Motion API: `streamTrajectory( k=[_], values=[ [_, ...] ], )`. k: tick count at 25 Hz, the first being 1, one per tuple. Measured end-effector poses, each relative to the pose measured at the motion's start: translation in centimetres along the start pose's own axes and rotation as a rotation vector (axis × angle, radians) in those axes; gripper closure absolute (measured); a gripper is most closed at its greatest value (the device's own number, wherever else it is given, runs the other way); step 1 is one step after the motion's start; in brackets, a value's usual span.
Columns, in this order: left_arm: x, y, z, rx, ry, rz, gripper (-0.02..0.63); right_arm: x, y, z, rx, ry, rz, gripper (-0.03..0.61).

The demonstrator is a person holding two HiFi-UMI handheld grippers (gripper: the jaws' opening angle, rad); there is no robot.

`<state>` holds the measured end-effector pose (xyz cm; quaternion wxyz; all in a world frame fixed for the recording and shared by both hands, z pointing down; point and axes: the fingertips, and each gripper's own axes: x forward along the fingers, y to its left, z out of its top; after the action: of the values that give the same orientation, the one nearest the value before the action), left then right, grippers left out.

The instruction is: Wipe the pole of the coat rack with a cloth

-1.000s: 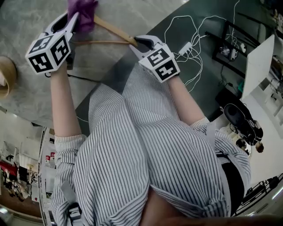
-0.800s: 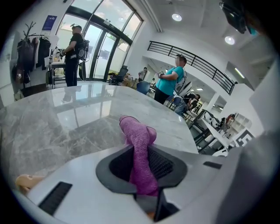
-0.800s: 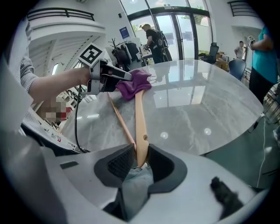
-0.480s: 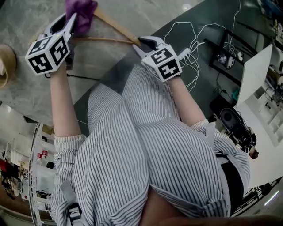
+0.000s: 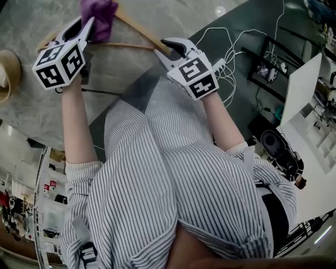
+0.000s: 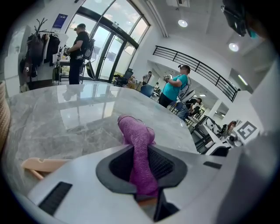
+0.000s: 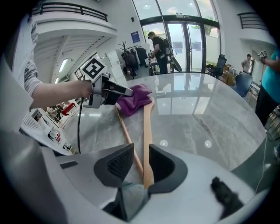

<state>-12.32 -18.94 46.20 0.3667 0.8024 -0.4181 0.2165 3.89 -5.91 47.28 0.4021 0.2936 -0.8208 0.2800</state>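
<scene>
A wooden hanger-shaped piece [image 5: 137, 33] lies on the grey marble table [image 5: 31, 31]; one flat arm [image 7: 147, 127] and one thin rod meet at its near end. My right gripper [image 5: 167, 48] is shut on that near end, and both wooden parts fill the gap between the jaws [image 7: 141, 162]. My left gripper [image 5: 86, 23] is shut on a purple cloth [image 5: 97, 14], which stands up between its jaws [image 6: 141, 151]. The cloth rests against the far end of the flat arm [image 7: 133, 99]. A pale wooden tip [image 6: 41, 165] shows at the lower left of the left gripper view.
A woven basket [image 5: 7, 88] sits at the table's left edge. A black cable [image 5: 100, 92] crosses the table near my left arm. White cables and a power strip [image 5: 224, 57] lie on the dark floor to the right. Several people stand far off.
My right gripper has shifted slightly up and to the right, still on the wood. The left gripper and cloth stay at the hanger's far end.
</scene>
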Motion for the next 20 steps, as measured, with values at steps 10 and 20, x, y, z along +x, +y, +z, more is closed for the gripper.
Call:
streamTrajectory(
  k=[10, 20],
  values=[
    [-0.8, 1.1, 0.1, -0.046, -0.032, 0.017, 0.525, 3.1, 0.1, 5.3, -0.064, -0.071, 0.038, 0.468],
    [-4.2, 4.5, -0.4, -0.107, -0.076, 0.075, 0.523, 5.8, 2.2, 9.5, -0.081, -0.1, 0.109, 0.468]
  ],
)
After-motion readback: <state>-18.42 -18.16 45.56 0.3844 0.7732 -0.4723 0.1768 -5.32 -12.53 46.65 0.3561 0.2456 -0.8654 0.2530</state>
